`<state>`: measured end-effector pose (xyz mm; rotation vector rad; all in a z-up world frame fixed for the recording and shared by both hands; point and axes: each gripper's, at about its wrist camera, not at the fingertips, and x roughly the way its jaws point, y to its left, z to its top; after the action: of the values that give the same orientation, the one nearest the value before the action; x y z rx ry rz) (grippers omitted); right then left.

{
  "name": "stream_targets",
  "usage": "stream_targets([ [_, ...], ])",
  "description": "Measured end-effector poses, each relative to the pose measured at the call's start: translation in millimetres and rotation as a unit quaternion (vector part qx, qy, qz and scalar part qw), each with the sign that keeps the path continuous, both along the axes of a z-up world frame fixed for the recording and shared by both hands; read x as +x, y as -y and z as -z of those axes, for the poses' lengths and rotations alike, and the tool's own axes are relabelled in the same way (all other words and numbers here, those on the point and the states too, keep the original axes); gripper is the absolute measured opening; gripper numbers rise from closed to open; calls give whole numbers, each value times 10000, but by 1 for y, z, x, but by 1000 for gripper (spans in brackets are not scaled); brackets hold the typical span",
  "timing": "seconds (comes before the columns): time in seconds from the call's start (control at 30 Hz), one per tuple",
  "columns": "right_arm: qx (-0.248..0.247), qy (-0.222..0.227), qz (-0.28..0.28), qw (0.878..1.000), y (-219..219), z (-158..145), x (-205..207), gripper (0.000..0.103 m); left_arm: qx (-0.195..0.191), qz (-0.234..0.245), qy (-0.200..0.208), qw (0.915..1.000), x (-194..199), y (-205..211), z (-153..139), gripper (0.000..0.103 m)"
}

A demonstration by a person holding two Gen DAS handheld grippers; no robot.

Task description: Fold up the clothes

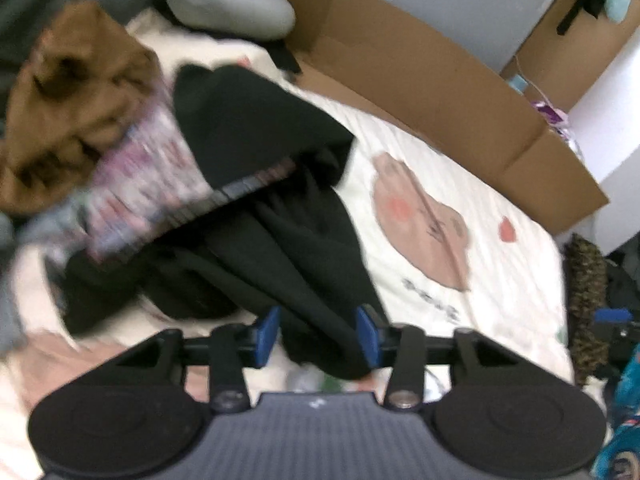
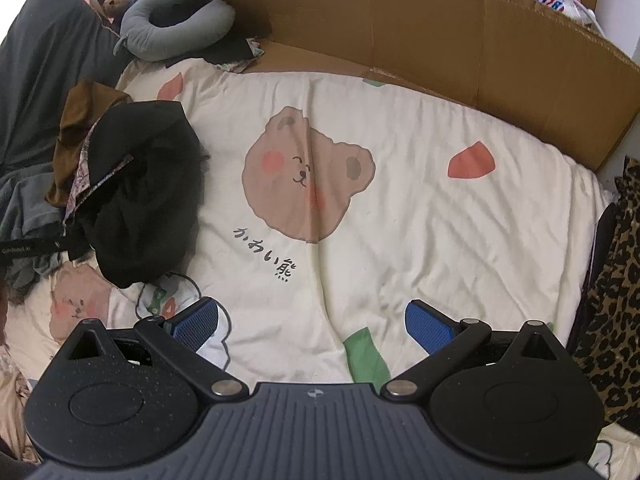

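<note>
The black, soft, crumpled garment (image 1: 288,216) lies on the left part of the bed, one long limp strip of it trailing toward me and passing between the blue-padded fingers of my left gripper (image 1: 318,334). Those fingers stand partly apart, and I see a gap on either side of the cloth, so I judge the fabric is lying loose between the pads rather than pinched (the left view is smeared, so I hold that loosely). The garment looks matte and heavy, bunched in deep folds with no clear sleeve or hem I can pick out; it is far from flat.

Its upper end rests against a heap: a rumpled brown cloth (image 1: 76,96) and a pale floral-print fabric (image 1: 140,184) with a dark striped edge, which I take to be the unsorted pile it comes from.

My right gripper (image 2: 312,326) hovers wide open and empty above the bare middle of the cream quilt with the brown bear-face print (image 2: 420,220), well apart from the black garment; I read that open stretch as the place meant for spreading it out.

Beyond, a brown cardboard sheet (image 2: 440,32) walls the far edge of the bed, and a grey curved neck pillow (image 2: 168,28) sits at the far left corner.
</note>
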<state>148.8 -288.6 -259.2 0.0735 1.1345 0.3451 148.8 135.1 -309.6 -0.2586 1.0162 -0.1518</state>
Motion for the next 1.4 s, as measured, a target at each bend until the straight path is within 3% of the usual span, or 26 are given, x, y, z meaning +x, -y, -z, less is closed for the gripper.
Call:
stream_targets([
  [0.13, 38, -9, 26, 10000, 0, 0, 2, 103, 417, -150, 129, 9989, 15, -19, -5, 49],
  [0.3, 5, 22, 57, 10000, 2, -2, 4, 103, 638, -175, 186, 9976, 20, -39, -15, 54],
  [0.5, -35, 25, 85, 10000, 2, -1, 5, 103, 1258, 9, 126, 9920, 44, -35, -1, 68],
  [0.8, -27, -82, 184, 9998, 5, 7, 7, 103, 1760, 139, 48, 9843, 61, -38, 18, 66],
  [1.1, -31, -134, 136, 9998, 2, 11, 9, 103, 1842, 181, 88, 9827, 56, -42, 22, 65],
  [1.23, -23, -143, 144, 9998, 1, 12, 9, 103, 1884, 168, 378, 9812, 54, -40, 12, 53],
  [1.4, -10, -127, 124, 9998, 0, 13, 8, 102, 1969, 213, 801, 9769, 54, -33, -2, 51],
])
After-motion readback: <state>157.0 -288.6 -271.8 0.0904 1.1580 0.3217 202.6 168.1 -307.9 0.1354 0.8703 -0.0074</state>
